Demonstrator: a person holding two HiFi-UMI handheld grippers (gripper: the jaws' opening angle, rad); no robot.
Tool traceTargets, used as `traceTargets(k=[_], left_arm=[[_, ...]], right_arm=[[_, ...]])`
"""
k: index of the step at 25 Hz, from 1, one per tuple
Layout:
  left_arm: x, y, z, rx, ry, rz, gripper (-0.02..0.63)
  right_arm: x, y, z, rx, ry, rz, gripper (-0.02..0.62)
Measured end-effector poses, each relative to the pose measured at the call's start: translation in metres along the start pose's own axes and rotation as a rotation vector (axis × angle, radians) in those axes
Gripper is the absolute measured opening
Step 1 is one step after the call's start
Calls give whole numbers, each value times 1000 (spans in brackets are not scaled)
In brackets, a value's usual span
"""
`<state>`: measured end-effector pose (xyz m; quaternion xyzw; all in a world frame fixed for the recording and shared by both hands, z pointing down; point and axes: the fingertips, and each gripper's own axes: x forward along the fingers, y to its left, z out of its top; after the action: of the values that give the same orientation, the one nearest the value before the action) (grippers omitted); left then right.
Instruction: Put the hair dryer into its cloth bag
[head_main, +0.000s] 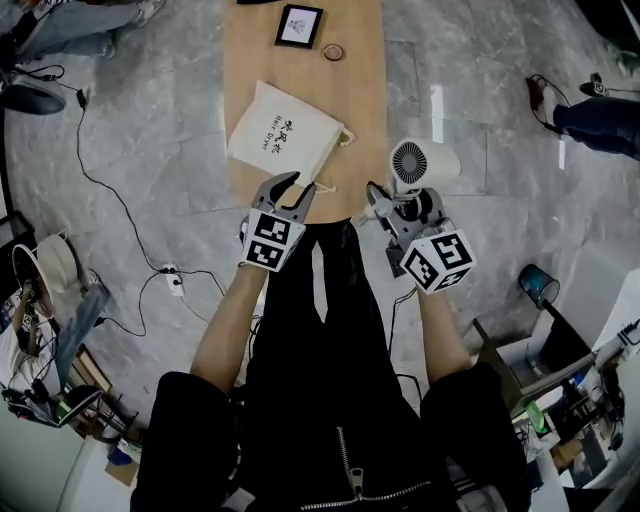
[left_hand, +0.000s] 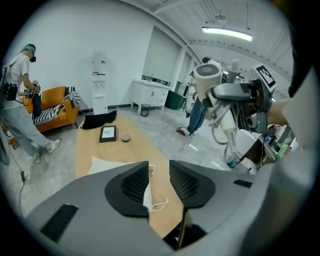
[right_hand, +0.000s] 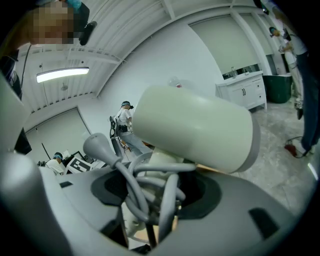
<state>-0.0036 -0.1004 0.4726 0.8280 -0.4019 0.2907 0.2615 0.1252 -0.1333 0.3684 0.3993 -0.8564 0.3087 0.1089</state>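
Note:
A white cloth bag (head_main: 283, 140) with black print lies flat on the near end of the narrow wooden table (head_main: 355, 100); its drawstrings trail toward the table's near edge. My left gripper (head_main: 300, 186) hovers over the bag's near corner with its jaws apart and nothing pressed between them. In the left gripper view the bag (left_hand: 107, 165) and a string loop show through the gap of the left gripper (left_hand: 159, 170). My right gripper (head_main: 396, 206) is shut on the handle of the white hair dryer (head_main: 422, 163), held off the table's near right corner. The grey cord is wound round the handle of the hair dryer (right_hand: 192, 127).
A framed picture (head_main: 299, 25) and a small brown ring (head_main: 333, 52) sit farther up the table. A black cloth (left_hand: 99, 120) lies at its far end. Cables and a power strip (head_main: 172, 280) run over the floor at the left. People stand around the room.

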Motion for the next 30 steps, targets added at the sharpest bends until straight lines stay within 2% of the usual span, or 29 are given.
traceTargets(k=[9, 17, 24, 26, 30], left_arm=[[86, 33, -74, 20, 95, -4, 155], [139, 42, -118, 78, 121, 51, 195], [160, 44, -148, 187, 172, 75, 195], [164, 46, -150, 191, 174, 71, 190], [163, 47, -150, 201, 172, 48, 125]], right_arm=[[39, -33, -58, 12, 39, -16, 270], [70, -51, -110, 33, 73, -16, 270], [82, -56, -146, 9, 125, 6, 270], [85, -59, -156, 10, 138, 10, 270], [86, -62, -173, 8, 175, 10, 270]])
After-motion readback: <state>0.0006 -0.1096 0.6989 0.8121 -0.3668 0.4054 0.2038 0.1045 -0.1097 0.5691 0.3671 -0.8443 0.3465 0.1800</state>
